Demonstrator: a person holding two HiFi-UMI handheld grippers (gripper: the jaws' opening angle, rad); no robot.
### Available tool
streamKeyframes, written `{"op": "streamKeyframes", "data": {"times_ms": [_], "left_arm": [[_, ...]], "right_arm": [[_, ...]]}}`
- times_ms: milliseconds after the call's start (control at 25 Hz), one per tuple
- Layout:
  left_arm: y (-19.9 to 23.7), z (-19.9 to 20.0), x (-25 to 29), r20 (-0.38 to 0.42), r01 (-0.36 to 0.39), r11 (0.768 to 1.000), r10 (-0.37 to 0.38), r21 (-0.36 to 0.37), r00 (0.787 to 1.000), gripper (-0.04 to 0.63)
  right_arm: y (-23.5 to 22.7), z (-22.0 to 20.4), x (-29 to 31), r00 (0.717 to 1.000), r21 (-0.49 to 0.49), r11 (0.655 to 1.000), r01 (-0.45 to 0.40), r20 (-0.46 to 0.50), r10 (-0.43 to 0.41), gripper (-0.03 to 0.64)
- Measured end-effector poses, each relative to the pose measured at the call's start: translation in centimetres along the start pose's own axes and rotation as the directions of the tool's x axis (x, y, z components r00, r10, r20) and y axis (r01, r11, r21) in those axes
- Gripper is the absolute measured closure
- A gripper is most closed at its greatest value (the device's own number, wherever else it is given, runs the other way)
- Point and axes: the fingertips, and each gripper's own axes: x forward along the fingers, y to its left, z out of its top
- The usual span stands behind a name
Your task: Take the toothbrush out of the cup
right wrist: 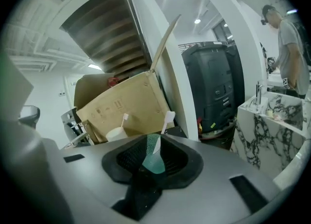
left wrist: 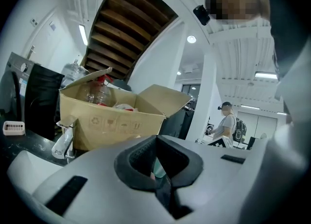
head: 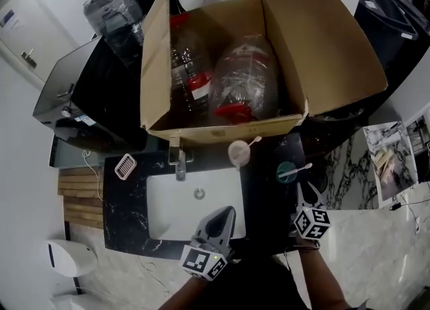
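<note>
I read the right gripper (right wrist: 154, 144) spread, empty. Green cup (head: 287, 172) holds the toothbrush (head: 302, 167), centre-right. Left gripper (head: 226, 216) barely parted.

In the head view only the marker cube of the right gripper (head: 310, 221) shows, at 5 o'clock; its jaws are lost in shadow. The open brown cardboard box (head: 201, 126) hides the back of the black marbled worktop (head: 127, 221) and parts of the clear plastic bottles (head: 242, 80) inside. In the right gripper view the teal-green plastic cup (right wrist: 155, 159) appears only as a wedge between the jaws, base hidden. The white toothbrush (right wrist: 168, 119) shows just its head, at 12 o'clock. The white round cup (right wrist: 115, 133) at 10 o'clock has its bottom hidden behind the gripper's grey body.
</note>
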Motion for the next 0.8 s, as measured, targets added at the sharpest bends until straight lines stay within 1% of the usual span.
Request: {"op": "streamKeyframes", "data": {"times_ms": [120, 240, 480, 600, 720, 800], "left_arm": [[-0.1, -0.2, 1.2, 0.005, -0.004, 1.0, 0.004, -0.019, 1.0, 0.575], [0.1, -0.8, 1.5, -0.005, -0.02, 0.999, 0.02, -0.025, 1.0, 0.575], [1.3, -1.2, 0.6, -0.016, -0.059, 0.997, 0.059, -0.05, 0.998, 0.575], [1.8, -1.3, 0.0, -0.017, -0.066, 0.996, 0.065, -0.051, 0.998, 0.575], [2.3, -1.2, -0.6, -0.019, -0.064, 0.997, 0.063, -0.046, 0.998, 0.575], [2.7, -1.1, -1.0, -0.019, -0.064, 0.997, 0.063, -0.046, 0.998, 0.575]], "right_arm": [[-1.1, -0.3, 2.3, 1.0, 0.068, 0.998, -0.01, 0.0, 0.01, 0.491], [-2.0, -0.4, 4.1, 1.0, 0.117, 0.993, -0.008, -0.001, 0.008, 0.488], [-2.6, -0.3, 5.9, 1.0, 0.168, 0.986, -0.001, -0.019, 0.005, 0.489], [-2.6, -0.1, 6.3, 1.0, 0.165, 0.986, 0.01, -0.019, -0.008, 0.513], [-2.3, 0.4, 6.3, 1.0, 0.156, 0.987, 0.025, 0.001, -0.025, 0.569], [-2.0, 0.9, 6.0, 0.999, 0.146, 0.989, 0.031, 0.02, -0.034, 0.58]]}}
